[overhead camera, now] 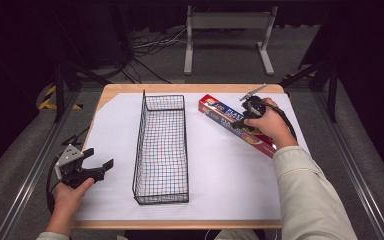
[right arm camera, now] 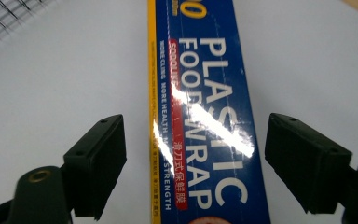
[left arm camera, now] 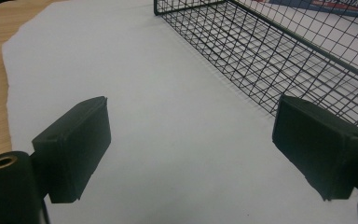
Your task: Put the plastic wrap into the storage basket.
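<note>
— Two tongs were out on the worktop (overhead camera: 230, 200), weren't they? Where was the right tongs (right arm camera: 193, 158)?

— Over the plastic wrap box (right arm camera: 205, 116), which lay flat on the white sheet (overhead camera: 220, 165) at the far right of the worktop, running at a slant and well apart from the wire basket (overhead camera: 161, 145). In the high view the right hand (overhead camera: 270, 125) sat above the middle of the box.

— Had the jaws closed on it?

— No. In the right gripper view they stood wide, one on each side of the box, with white sheet showing between each pad and the box's edge. Nothing was gripped.

— And the left tongs (overhead camera: 92, 167)?

— Held low by the left hand (overhead camera: 72, 192) near the worktop's left edge, jaws spread wide with bare sheet between them. The basket stood just beside it, long side toward it, upright in the middle of the sheet.
</note>
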Demonstrator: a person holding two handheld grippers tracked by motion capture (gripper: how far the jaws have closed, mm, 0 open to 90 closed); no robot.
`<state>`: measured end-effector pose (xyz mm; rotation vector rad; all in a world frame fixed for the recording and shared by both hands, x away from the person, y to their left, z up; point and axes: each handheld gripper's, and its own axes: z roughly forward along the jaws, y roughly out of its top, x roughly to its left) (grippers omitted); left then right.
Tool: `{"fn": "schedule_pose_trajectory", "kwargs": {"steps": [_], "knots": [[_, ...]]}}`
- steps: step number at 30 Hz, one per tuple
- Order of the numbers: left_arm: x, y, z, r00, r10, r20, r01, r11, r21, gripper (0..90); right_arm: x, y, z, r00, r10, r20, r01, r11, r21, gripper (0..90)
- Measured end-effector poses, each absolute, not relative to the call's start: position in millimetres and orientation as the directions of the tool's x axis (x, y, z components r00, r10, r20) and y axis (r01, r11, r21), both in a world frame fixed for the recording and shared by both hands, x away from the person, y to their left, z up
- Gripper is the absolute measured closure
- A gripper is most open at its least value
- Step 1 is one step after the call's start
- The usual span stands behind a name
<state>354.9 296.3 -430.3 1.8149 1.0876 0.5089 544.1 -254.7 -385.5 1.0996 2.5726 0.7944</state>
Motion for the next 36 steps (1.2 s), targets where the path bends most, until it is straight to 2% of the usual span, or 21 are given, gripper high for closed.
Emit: {"fn": "schedule_pose_trajectory", "kwargs": {"steps": [13, 18, 21, 23, 26, 33, 36], "knots": [[357.2, 298.7, -433.3, 0.521, 0.846, -0.117, 0.474, -0.172, 0.864, 12.1, 555.2, -249.2, -396.8, -0.685, 0.728, -0.026, 0.639, 0.618, 0.457, 22.0], [357.4, 298.6, -434.9, 0.522, 0.843, -0.125, 0.478, -0.168, 0.862, 12.0, 556.4, -246.2, -398.8, -0.696, 0.717, -0.022, 0.636, 0.631, 0.444, 27.5], [357.5, 298.6, -435.1, 0.519, 0.846, -0.123, 0.480, -0.169, 0.861, 12.1, 556.8, -245.1, -400.4, -0.705, 0.709, -0.014, 0.640, 0.644, 0.420, 34.2], [357.9, 298.8, -435.2, 0.519, 0.846, -0.120, 0.480, -0.172, 0.860, 12.2, 557.0, -244.2, -400.9, -0.698, 0.716, -0.005, 0.648, 0.635, 0.420, 34.0], [358.2, 298.1, -435.7, 0.520, 0.846, -0.120, 0.481, -0.174, 0.859, 12.2, 557.6, -244.5, -399.6, -0.706, 0.708, -0.020, 0.640, 0.651, 0.408, 38.4], [357.8, 297.8, -435.5, 0.519, 0.847, -0.112, 0.481, -0.181, 0.858, 12.2, 555.7, -240.7, -397.5, -0.706, 0.707, -0.048, 0.638, 0.664, 0.390, 39.6], [357.3, 297.7, -434.8, 0.513, 0.851, -0.117, 0.481, -0.171, 0.860, 12.2, 551.6, -238.0, -396.3, -0.687, 0.726, -0.026, 0.667, 0.645, 0.375, 40.1]]}}
